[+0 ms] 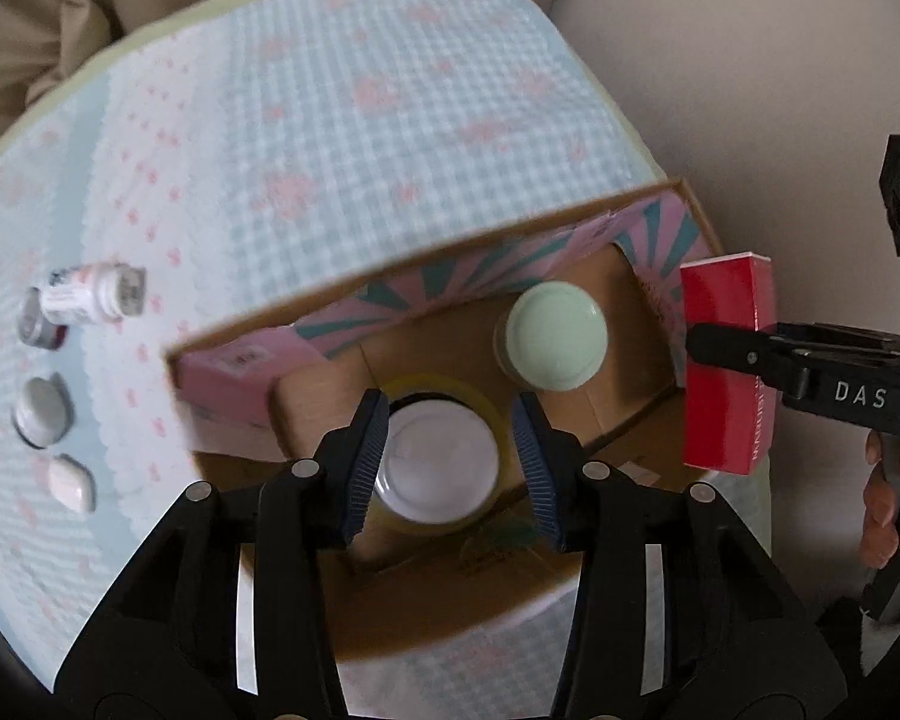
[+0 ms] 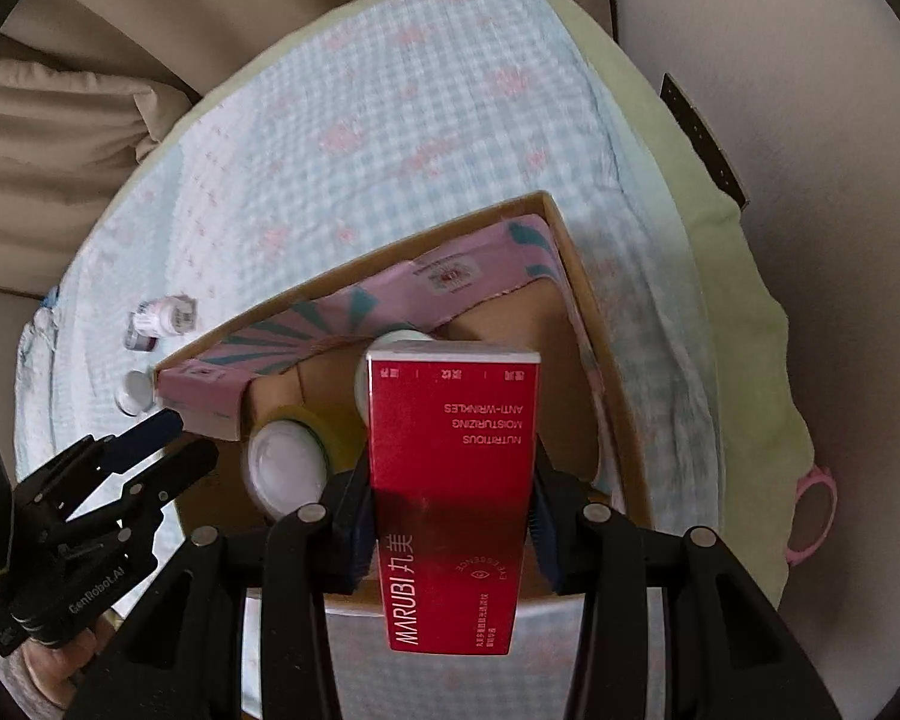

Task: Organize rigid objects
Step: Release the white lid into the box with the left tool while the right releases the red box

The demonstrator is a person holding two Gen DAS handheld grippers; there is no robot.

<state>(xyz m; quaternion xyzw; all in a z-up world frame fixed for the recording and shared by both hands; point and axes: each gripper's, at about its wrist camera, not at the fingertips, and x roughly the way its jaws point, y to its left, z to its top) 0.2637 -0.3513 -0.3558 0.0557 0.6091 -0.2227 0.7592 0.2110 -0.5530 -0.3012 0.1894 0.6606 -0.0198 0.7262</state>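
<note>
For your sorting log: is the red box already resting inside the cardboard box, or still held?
Still held: the right hand-held gripper clamps the red box above the cardboard box, not resting on its floor.

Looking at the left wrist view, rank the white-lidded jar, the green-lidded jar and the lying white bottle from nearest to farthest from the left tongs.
1. White-lidded jar, between the left tongs, inside the box.
2. Green-lidded jar, deeper right in the box.
3. White bottle, far left on the cloth.

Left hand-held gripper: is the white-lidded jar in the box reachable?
Probably yes. The left hand-held gripper is open directly above the white-lidded jar, with nothing between; the tape roll ringing it might crowd the fingers.
</note>
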